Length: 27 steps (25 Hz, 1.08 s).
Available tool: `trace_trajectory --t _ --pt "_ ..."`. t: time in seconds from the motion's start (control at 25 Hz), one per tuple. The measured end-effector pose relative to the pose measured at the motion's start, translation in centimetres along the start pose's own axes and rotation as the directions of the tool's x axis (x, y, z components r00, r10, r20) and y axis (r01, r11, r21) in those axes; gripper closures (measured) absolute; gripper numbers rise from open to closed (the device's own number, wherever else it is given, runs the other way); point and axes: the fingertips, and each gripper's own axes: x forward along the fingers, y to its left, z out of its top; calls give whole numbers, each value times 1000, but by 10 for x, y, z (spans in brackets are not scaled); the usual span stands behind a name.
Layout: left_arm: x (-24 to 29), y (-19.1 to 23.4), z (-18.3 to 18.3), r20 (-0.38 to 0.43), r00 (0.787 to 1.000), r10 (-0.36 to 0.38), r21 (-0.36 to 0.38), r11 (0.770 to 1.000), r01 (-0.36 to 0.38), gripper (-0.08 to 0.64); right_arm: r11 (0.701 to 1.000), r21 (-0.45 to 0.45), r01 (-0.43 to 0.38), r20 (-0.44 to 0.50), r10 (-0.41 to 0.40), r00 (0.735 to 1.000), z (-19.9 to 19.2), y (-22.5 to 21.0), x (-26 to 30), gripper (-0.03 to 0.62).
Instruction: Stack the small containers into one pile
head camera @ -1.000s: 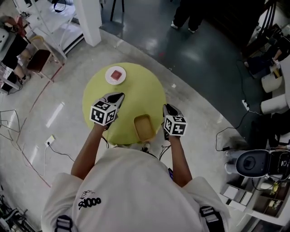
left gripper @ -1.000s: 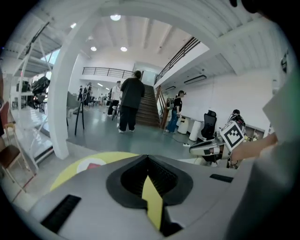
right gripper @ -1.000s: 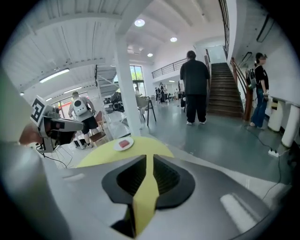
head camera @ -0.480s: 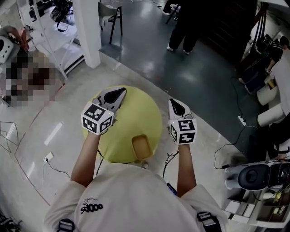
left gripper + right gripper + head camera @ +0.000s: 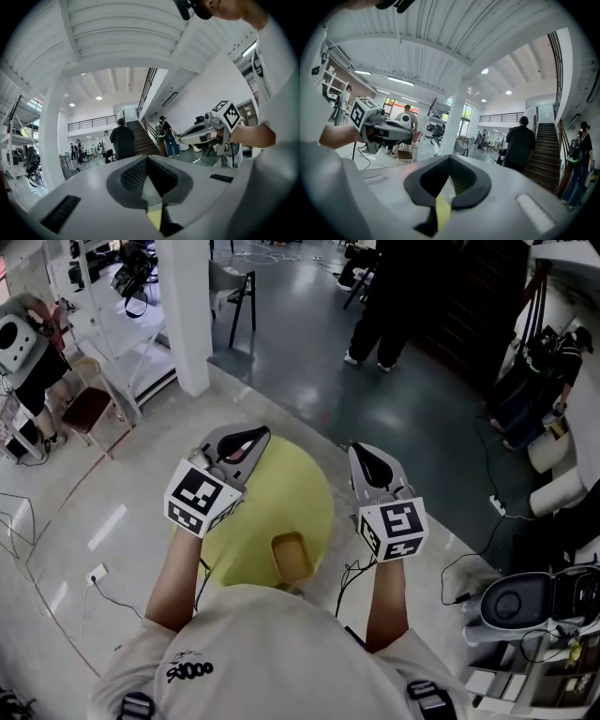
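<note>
Small container: one tan, open-topped container (image 5: 292, 557) sits on the near edge of the table, close to the person's body, between the two forearms in the head view.
Table: round, yellow-green top (image 5: 281, 498); only the one container shows on its visible part.
Left gripper: the left gripper (image 5: 251, 439) is held up in front of the person, and in the head view it overlaps the table's far-left edge. Its jaws are pressed together with nothing between them, well apart from the container.
Right gripper: the right gripper (image 5: 364, 457) is held up at the table's right edge. Its jaws are closed tip to tip and empty, also well apart from the container.
Aim: both gripper views look out level across the hall rather than down at the table. Each one shows the other gripper off to its side.
Far side: a white pillar (image 5: 183, 315) stands beyond the table on the left, with a chair (image 5: 230, 282) just to its right.
People: a person in dark clothes (image 5: 384, 296) stands on the dark floor far right of the pillar.
Stairs: a staircase (image 5: 543, 154) rises at the right of the right gripper view.
</note>
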Motion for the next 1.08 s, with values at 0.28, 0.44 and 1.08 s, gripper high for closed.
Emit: trace_trajectory --t 0.28,0.44,1.08 --pt "-9 1 -2 3 1000 17 -1 1000 -17 554 1000 -2 2 9 -2 1000 8 6 -5 581" --pt "-11 1 -3 2 1000 12 -8 1000 -12 554 1000 -2 -3 3 3 1000 8 10 -3 581" --pt "-18 3 -20 -29 1000 9 -33 999 -10 554 1000 -3 -25 -25 25 999 -1 24 2 581"
